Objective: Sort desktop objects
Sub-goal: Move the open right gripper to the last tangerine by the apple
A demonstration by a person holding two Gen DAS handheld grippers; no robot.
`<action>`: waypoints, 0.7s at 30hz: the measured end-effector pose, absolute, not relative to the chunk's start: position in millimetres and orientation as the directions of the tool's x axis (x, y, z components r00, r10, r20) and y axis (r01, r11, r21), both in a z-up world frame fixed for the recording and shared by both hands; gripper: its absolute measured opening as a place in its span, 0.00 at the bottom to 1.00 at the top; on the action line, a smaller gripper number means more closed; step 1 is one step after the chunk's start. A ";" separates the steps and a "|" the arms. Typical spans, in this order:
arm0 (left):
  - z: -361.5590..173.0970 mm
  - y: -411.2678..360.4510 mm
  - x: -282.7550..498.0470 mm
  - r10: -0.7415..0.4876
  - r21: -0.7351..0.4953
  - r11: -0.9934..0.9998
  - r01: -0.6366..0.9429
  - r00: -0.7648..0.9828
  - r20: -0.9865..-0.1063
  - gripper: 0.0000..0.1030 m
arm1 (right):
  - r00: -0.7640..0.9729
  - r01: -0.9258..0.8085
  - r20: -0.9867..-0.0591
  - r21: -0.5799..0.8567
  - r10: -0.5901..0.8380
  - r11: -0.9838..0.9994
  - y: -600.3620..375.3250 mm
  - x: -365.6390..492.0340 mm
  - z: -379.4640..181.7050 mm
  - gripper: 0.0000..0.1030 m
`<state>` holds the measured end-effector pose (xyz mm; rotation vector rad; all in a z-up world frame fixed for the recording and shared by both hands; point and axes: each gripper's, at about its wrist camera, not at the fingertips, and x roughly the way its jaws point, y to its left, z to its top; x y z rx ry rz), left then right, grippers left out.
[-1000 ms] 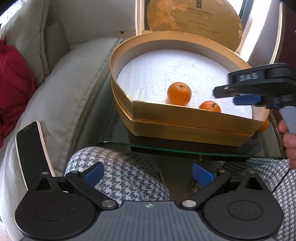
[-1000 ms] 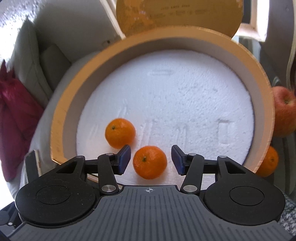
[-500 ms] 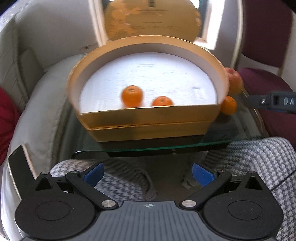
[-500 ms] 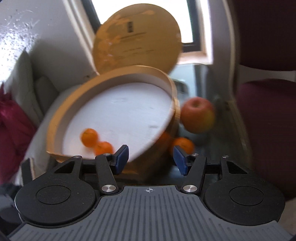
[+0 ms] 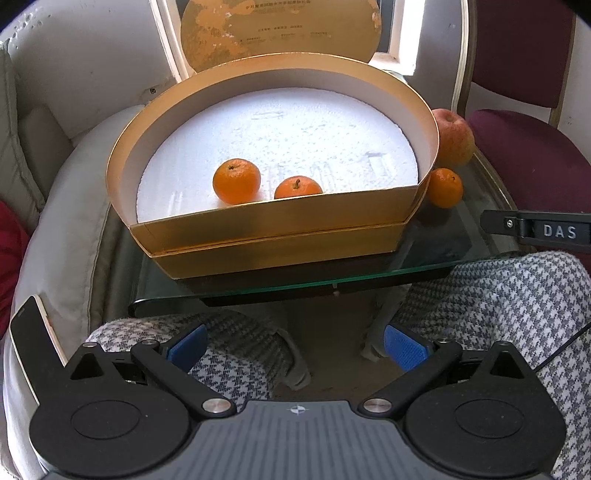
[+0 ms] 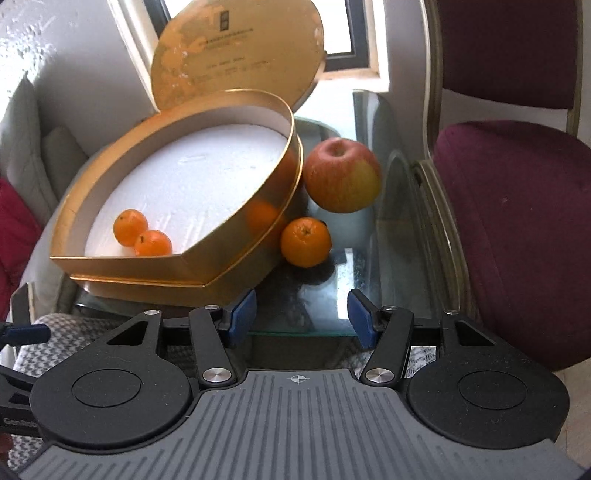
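Right wrist view: right tool (image 6: pixel 301 314) angled down over glass table (image 6: pixel 369 258), released, jaws just widening.

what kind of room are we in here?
Probably a home living room, not a lab. A cushioned sofa sits beside a small glass table, an upholstered maroon chair on the other side, with a window behind. Fruit and a gold gift box are on the table.

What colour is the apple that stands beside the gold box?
The apple is mostly red, with a yellow-green patch on one side. The right wrist view shows it best.
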<state>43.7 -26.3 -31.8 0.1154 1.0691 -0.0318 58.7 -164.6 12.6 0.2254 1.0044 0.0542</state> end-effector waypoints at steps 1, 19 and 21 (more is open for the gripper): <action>-32.4 -25.9 44.1 0.031 0.079 0.994 0.082 0.479 -0.877 0.99 | 0.534 0.053 -0.833 0.205 0.146 0.977 -164.2 61.2 10.7 0.60; -52.6 -13.1 62.1 0.046 0.072 0.996 0.046 0.419 -0.907 0.99 | 0.478 -0.093 -0.866 0.119 0.149 0.989 -157.4 125.3 -29.9 0.61; -54.6 -12.4 63.6 0.046 0.071 0.996 0.045 0.413 -0.909 0.99 | 0.469 -0.108 -0.871 0.107 0.145 0.988 -155.7 130.0 -33.9 0.61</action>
